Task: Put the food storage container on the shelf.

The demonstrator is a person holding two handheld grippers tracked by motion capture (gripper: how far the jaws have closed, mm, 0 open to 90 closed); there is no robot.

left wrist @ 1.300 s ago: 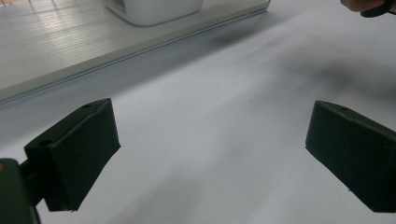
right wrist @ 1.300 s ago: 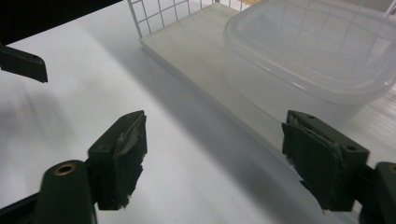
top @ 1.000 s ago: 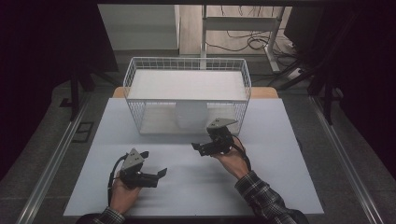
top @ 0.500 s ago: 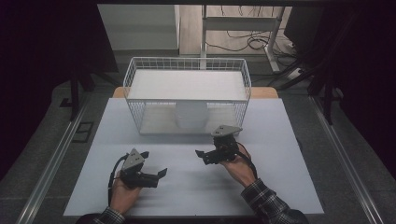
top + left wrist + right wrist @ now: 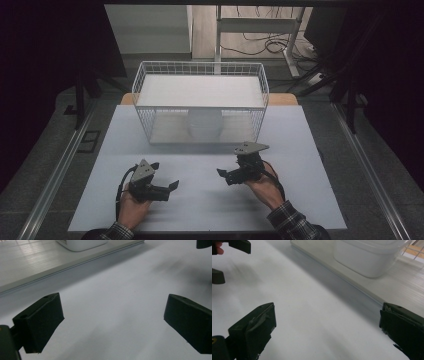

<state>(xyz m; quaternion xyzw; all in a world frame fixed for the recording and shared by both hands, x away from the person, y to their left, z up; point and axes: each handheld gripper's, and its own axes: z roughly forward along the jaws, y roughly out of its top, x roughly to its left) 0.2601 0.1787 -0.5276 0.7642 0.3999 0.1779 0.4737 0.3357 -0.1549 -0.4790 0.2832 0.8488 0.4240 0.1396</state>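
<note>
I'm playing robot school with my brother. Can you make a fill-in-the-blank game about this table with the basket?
1. The white tub sits inside the wire ____.
2. The basket stands on the ____ side of the table from the person.
3. Nothing is between the fingers of the right gripper, which stand ____.
4. The left gripper holds ____.

Missing words: basket; far; open; nothing

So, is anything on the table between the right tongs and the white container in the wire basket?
Only the wire basket's front wall: the white container stands inside behind it. The table between it and the open right tongs is bare.
</note>
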